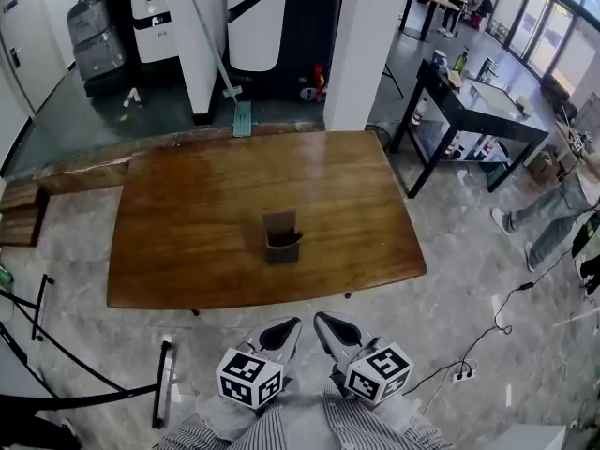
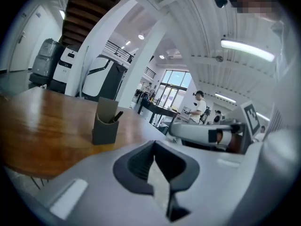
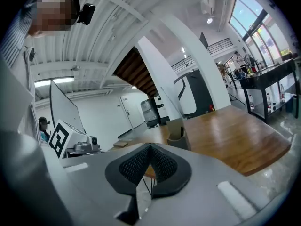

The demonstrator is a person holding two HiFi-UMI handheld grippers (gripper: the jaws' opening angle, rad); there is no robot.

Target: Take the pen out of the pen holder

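**Head view:** pen holder on the table, dark pen leaning inside; left tongs and right tongs well short of it.
**Left gripper view:** tongs pressed together, empty.
**Right gripper view:** likewise.
The pen is probably light, stiff and slick; take its exposed upper end.

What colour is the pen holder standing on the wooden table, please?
The pen holder is dark grey, and it shows best in the left gripper view.
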